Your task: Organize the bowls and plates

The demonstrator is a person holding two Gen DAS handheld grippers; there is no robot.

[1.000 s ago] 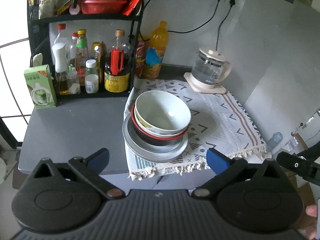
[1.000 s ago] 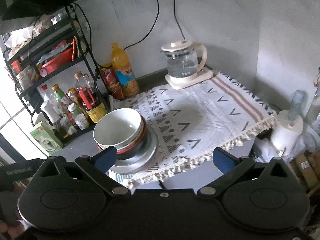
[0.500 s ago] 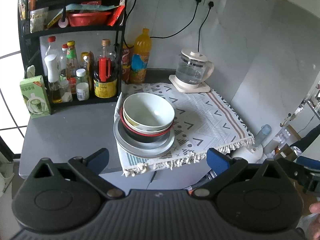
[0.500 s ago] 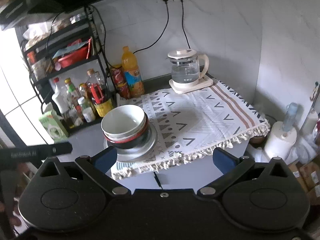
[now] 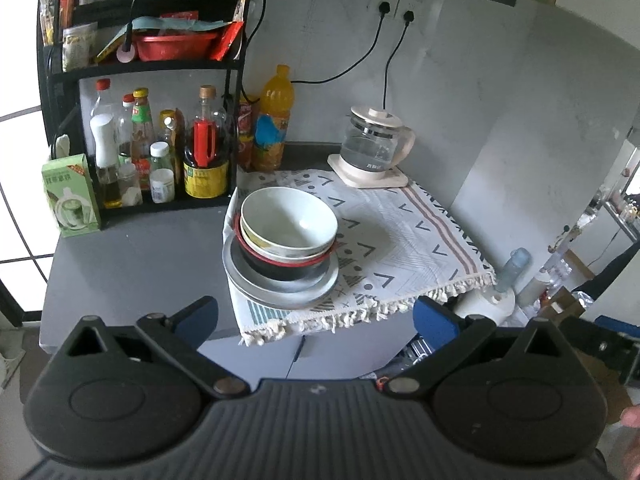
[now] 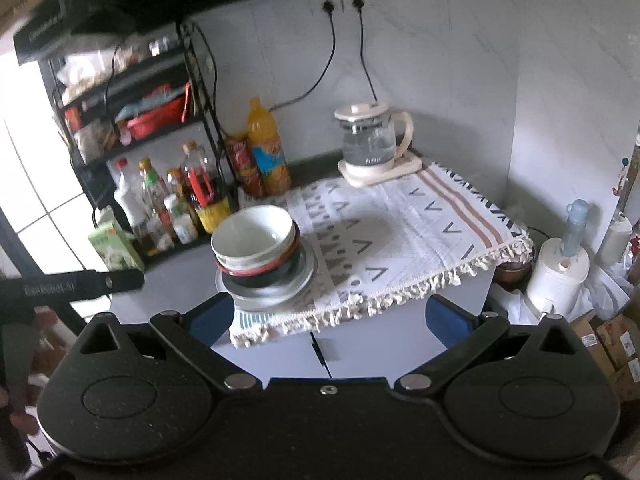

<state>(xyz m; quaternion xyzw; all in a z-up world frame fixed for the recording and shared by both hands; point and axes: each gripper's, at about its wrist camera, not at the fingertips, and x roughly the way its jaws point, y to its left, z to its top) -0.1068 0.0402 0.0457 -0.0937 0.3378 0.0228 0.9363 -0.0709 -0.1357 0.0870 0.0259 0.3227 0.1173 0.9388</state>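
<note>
Two grippers hang short of the counter, both with jaws spread wide and nothing between them: the left gripper (image 5: 316, 316) and the right gripper (image 6: 328, 316). Neither touches the dishes.

At 12 o'clock from the left gripper, near the front edge of the cloth (image 5: 400, 240), stands the stack (image 5: 284, 252). In the right wrist view the stack sits at 11 o'clock. From the bottom up it reads: grey plate (image 5: 280, 296), black bowl (image 5: 280, 270) with a red rim, a further bowl whose rim alone shows, and the white bowl (image 5: 288, 220) on top. The stack rests on the left end of the cloth, close to the bare grey counter (image 5: 132, 256).

Handling, as a judgement: these pieces look ceramic or glazed, so stiff, fairly heavy as a stack, slippery at the rims and breakable if dropped. Lift one piece at a time. Take the white bowl by its rim, one finger inside and one outside, at the near side. Grip the plate at its exposed edge only after the bowls are off.

Beyond the stack, at 10 o'clock, a rack (image 5: 60, 80) holds bottles (image 5: 204, 148). At 1 o'clock a kettle (image 5: 372, 144) sits on the far cloth corner, well apart from the dishes.
</note>
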